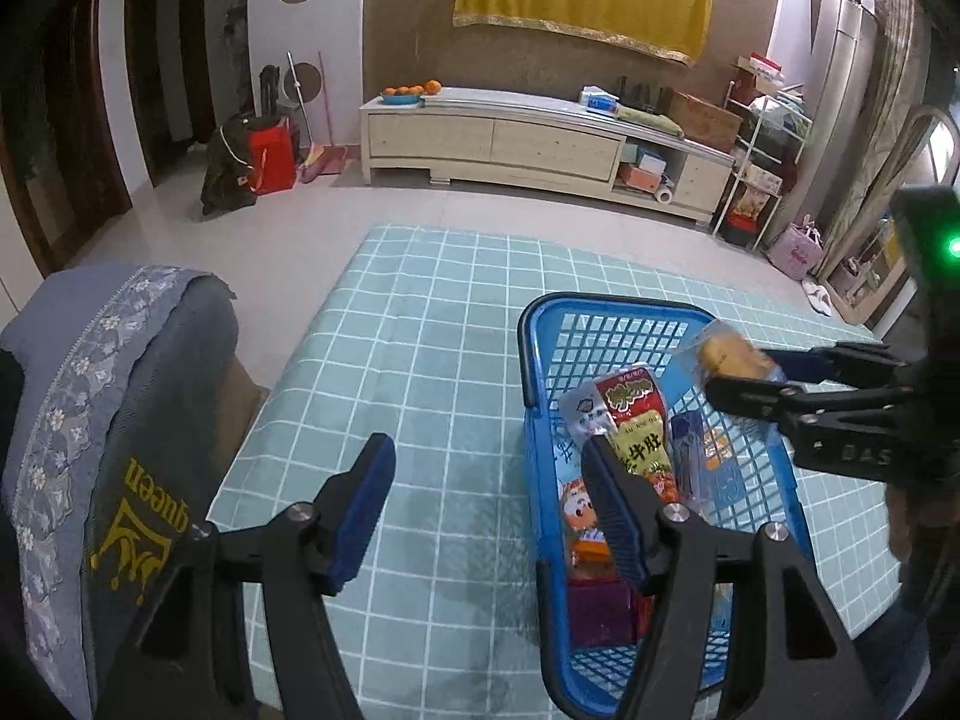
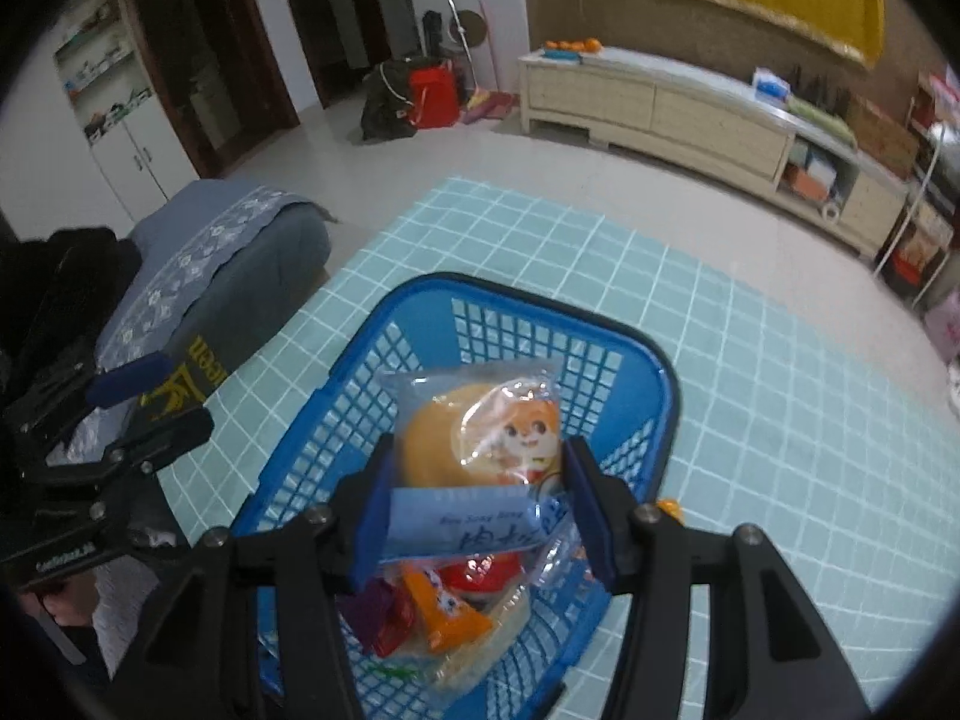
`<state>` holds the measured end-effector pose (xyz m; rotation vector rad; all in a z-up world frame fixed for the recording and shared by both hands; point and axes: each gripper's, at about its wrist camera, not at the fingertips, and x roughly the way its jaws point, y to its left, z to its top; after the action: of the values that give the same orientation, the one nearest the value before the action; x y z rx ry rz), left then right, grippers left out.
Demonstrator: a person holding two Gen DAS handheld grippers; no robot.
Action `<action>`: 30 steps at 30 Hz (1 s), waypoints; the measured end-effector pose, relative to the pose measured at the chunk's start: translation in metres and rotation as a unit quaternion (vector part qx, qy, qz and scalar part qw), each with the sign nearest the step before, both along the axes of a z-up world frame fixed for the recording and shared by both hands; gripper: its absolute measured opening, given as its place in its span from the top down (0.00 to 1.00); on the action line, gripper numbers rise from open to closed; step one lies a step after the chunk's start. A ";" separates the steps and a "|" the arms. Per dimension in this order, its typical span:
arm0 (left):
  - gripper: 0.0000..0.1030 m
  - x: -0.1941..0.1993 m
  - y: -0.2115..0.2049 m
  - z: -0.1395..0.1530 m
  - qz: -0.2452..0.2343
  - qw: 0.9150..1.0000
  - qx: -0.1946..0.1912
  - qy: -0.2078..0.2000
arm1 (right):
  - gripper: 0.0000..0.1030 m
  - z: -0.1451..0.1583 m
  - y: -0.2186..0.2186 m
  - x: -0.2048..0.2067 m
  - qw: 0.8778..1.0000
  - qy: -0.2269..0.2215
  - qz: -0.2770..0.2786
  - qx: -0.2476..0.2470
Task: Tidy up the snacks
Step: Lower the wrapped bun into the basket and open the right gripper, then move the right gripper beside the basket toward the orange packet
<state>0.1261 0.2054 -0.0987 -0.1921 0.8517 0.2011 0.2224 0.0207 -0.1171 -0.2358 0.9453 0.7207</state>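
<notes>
A blue plastic basket [image 1: 600, 309] [image 2: 480, 291] stands on the teal checked tablecloth [image 1: 420, 360] and holds several snack packets, among them a red and yellow one [image 1: 636, 426] and an orange one [image 2: 447, 609]. My right gripper [image 2: 480, 510] [image 1: 750, 375] is shut on a clear packet with a round yellow bun [image 2: 474, 438] [image 1: 726, 354], held above the basket. My left gripper [image 1: 489, 498] [image 2: 153, 405] stands open just left of the basket with nothing between its fingers. Its right finger overlaps the basket's left wall in the left wrist view.
A seat with a blue-grey embroidered cover [image 1: 120, 420] [image 2: 228, 252] stands against the table's left side. Beyond the table's far edge lies pale floor, then a long cream cabinet [image 1: 510, 138] along the wall. Bare tablecloth stretches left of and behind the basket.
</notes>
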 end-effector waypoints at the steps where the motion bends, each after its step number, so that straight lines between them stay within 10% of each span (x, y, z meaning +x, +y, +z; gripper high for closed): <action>1: 0.40 0.002 0.001 -0.001 0.000 1.000 -0.002 0.000 | 0.43 -0.003 0.002 0.003 1.000 0.005 -0.003 -0.003; 7: 0.40 0.013 0.004 -0.005 -0.003 1.000 -0.019 -0.001 | 0.43 -0.015 0.011 0.023 0.999 0.006 -0.024 -0.028; 16: 0.40 0.013 -0.010 -0.011 -0.021 1.000 -0.007 0.009 | 0.07 -0.010 0.002 0.027 0.997 -0.019 -0.071 -0.021; 30: 0.40 0.004 -0.041 0.006 -0.036 0.999 -0.005 0.006 | 0.06 0.008 -0.038 0.013 0.997 -0.006 -0.078 0.004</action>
<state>0.1298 0.1643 -0.0922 -0.1698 0.8709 0.1298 0.2352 -0.0176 -0.1091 -0.1569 0.9384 0.5786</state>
